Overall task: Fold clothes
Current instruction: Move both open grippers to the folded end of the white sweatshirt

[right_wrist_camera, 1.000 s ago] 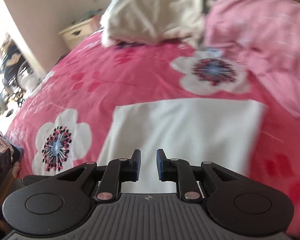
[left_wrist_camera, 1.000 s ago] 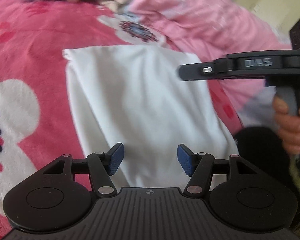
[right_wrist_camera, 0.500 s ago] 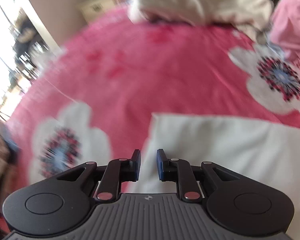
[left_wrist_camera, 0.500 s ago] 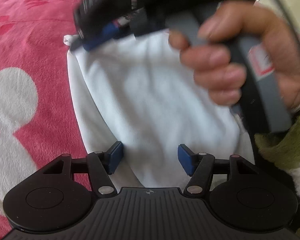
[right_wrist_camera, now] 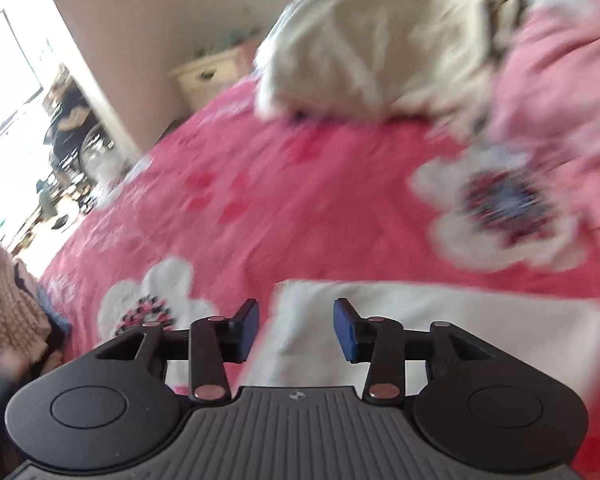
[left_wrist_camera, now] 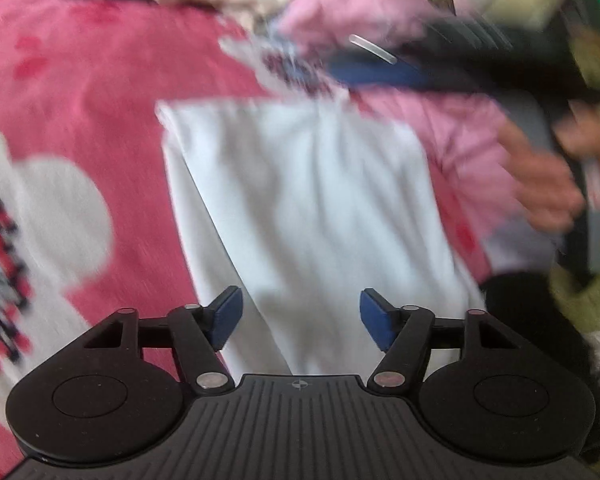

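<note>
Left view: our right gripper [left_wrist_camera: 384, 70] has swung back to two o'clock; left gripper [left_wrist_camera: 300, 316] opening wide, empty, over the cloth [left_wrist_camera: 312, 208].

Right view: jaws opening, empty, above the cloth's ten-o'clock corner [right_wrist_camera: 296, 300]. We could pinch bedspread [right_wrist_camera: 284, 200] too.

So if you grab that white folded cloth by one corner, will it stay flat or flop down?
The white folded cloth would probably flop: soft creases run across it and it lies limp on the pink flowered bedspread. It looks thin, so likely light. The layers may slide apart and unfold if lifted by one corner.
</note>
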A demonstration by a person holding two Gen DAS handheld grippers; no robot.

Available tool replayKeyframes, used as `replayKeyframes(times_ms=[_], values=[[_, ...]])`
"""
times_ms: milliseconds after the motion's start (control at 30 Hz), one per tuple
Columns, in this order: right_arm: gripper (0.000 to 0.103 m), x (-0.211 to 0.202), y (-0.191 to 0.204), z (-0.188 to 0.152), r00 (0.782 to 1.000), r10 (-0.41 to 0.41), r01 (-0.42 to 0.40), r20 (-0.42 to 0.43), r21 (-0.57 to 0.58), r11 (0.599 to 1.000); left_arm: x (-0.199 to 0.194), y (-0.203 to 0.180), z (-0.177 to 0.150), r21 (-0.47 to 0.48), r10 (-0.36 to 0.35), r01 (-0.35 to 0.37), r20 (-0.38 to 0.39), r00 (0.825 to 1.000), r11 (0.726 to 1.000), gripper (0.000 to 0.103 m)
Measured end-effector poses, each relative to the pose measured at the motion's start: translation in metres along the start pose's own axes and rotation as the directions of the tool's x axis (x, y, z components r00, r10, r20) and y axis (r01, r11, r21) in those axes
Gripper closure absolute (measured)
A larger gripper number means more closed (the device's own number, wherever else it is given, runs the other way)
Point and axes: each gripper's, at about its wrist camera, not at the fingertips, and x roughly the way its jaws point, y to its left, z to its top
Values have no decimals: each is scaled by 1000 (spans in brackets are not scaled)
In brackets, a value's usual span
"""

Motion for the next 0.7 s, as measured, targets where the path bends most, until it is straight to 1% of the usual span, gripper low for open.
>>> replayKeyframes(times_ms=[67,100,167,233,300,333,400,467,533,600,700], values=[[49,-21,-33,4,999,-43,43,4,44,998,-4,9,19,8,13,-13,36,999,1000,29],[49,-27,-50,5,998,-64,64,-7,76,995,-3,14,28,15,19,-20,47,999,1000,25],[48,-31,-83,3,994,-98,105,-56,144,984,3,27,45,27,18,-19,63,998,999,19],[46,-27,-105,-3,987,-125,143,-105,186,972,16,40,58,5,39,-39,61,997,999,19],[45,-20,-121,-11,976,-151,183,-158,209,961,28,51,60,-29,65,-64,56,996,998,22],[44,-17,-125,-14,974,-150,185,-167,216,959,32,55,62,-43,61,-59,61,996,997,22],[42,-11,-135,-22,975,-136,175,-174,235,956,35,67,66,-79,19,-14,67,998,997,22],[41,0,-146,-26,976,-118,165,-182,270,949,41,78,67,-134,-23,31,61,998,990,22],[40,12,-156,-28,976,-107,163,-189,311,936,48,87,67,-175,-51,61,61,997,983,24],[40,20,-166,-31,977,-95,158,-192,352,923,54,92,66,-184,-71,82,66,995,980,26],[38,32,-175,-33,982,-52,121,-183,391,913,61,97,66,-168,-86,101,93,992,981,29]])
